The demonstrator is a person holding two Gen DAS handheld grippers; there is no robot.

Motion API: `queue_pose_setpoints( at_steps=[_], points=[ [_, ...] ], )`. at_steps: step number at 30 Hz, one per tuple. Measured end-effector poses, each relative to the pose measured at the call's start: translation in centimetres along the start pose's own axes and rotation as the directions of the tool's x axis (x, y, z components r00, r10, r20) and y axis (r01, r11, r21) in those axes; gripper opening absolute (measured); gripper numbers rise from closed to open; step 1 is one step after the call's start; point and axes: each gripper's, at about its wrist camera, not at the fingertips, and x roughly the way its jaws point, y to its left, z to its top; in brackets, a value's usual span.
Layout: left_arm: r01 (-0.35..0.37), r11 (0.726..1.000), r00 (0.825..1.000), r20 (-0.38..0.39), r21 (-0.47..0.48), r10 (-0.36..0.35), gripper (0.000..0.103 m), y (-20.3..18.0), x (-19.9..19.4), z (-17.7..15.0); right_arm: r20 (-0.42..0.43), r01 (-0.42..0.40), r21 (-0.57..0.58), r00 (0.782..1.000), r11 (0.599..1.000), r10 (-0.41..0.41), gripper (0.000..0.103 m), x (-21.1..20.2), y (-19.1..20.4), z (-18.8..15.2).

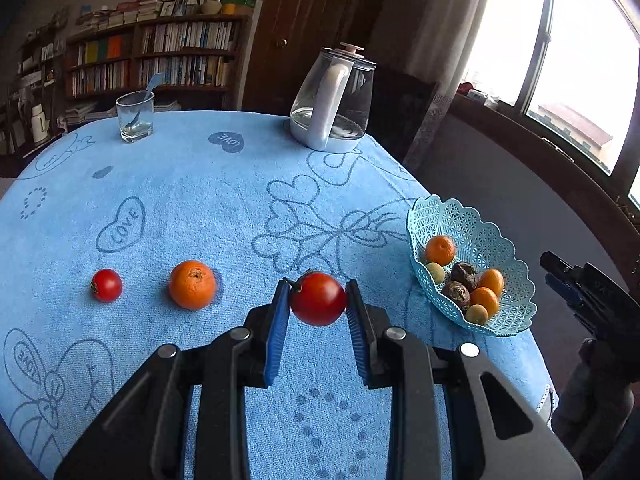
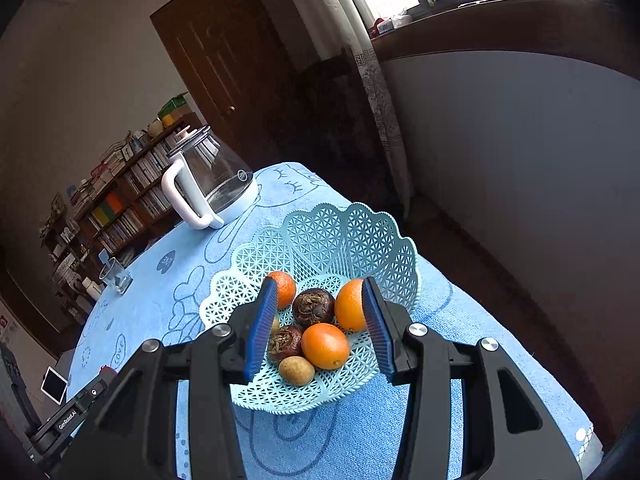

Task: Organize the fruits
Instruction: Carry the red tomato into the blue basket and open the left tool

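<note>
My left gripper [image 1: 318,300] is shut on a red tomato [image 1: 319,299], held above the blue tablecloth [image 1: 192,208]. A second tomato [image 1: 106,285] and an orange [image 1: 192,285] lie on the cloth to its left. At the right stands the light blue lattice basket [image 1: 476,224] with oranges, brown fruits and small pale ones. In the right wrist view my right gripper [image 2: 320,320] hovers open over that basket [image 2: 332,232], nothing between its blue pads; oranges [image 2: 325,345] and dark brown fruits [image 2: 313,307] lie below. The right gripper's body [image 1: 580,292] shows at the left view's right edge.
A glass kettle [image 1: 334,100] with a white handle stands at the table's far side, and a drinking glass [image 1: 135,117] with a blue spoon at the far left. The basket sits near the table's right edge. Bookshelves, a door and a window lie beyond.
</note>
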Motion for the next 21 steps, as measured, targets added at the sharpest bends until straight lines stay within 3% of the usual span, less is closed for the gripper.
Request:
queue_pose_setpoints(
  at_steps=[12, 21],
  points=[
    [0.095, 0.991, 0.995, -0.053, 0.091, -0.090, 0.029, -6.9, 3.6, 0.8, 0.010, 0.003, 0.058, 1.000, 0.998, -0.004, 0.045, -0.5, -1.5, 1.0],
    [0.146, 0.982, 0.986, -0.101, 0.122, -0.134, 0.029, -9.8, 6.1, 0.8, 0.018, 0.003, 0.083, 1.000, 0.997, -0.005, 0.045, -1.0, -2.2, 1.3]
  ],
)
